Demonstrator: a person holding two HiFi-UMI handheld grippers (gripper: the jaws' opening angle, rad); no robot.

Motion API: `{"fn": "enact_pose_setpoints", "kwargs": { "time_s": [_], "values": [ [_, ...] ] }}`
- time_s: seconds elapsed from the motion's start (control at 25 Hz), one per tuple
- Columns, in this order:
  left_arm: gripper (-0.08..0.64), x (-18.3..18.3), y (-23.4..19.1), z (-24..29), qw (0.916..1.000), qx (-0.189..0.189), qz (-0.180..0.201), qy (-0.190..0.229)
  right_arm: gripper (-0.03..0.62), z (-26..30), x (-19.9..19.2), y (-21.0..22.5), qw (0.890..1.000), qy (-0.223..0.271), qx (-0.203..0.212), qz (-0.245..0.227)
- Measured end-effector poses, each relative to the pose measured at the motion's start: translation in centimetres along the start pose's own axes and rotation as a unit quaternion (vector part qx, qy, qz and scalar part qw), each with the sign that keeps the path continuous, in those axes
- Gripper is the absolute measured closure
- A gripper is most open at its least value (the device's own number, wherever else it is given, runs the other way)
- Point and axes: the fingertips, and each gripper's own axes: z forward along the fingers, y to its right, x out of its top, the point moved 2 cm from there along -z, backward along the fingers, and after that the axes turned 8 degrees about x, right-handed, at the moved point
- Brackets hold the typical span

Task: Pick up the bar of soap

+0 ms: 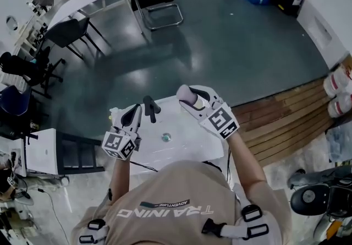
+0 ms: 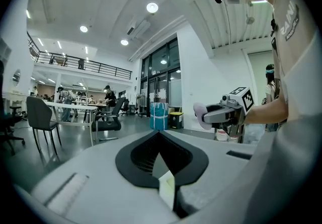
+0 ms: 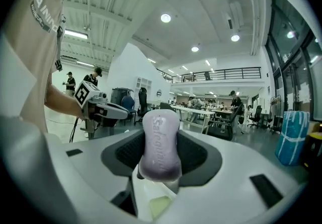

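Open hall, white table below: right tool clamps soap aloft, left tool closed, empty; pickup appears complete.

The bar of soap is pale purple, the right gripper and left gripper are white with black pads and black-and-white square marks, and the table is white.

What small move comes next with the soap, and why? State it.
Probably none beyond holding steady with the grip firm: the right gripper is shut on the bar of soap, which is lifted off the white table. The left gripper is shut and empty, so it likely need not help.
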Motion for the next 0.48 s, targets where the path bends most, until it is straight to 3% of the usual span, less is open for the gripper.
{"fn": "enact_pose_setpoints", "kwargs": {
  "time_s": [0.48],
  "values": [
    [0.567,3.9,-1.6,-0.2,0.9993,0.009,0.024,0.027,0.394,-1.6,2.1,-0.1,0.996,0.069,-0.034,0.047]
  ]
}}
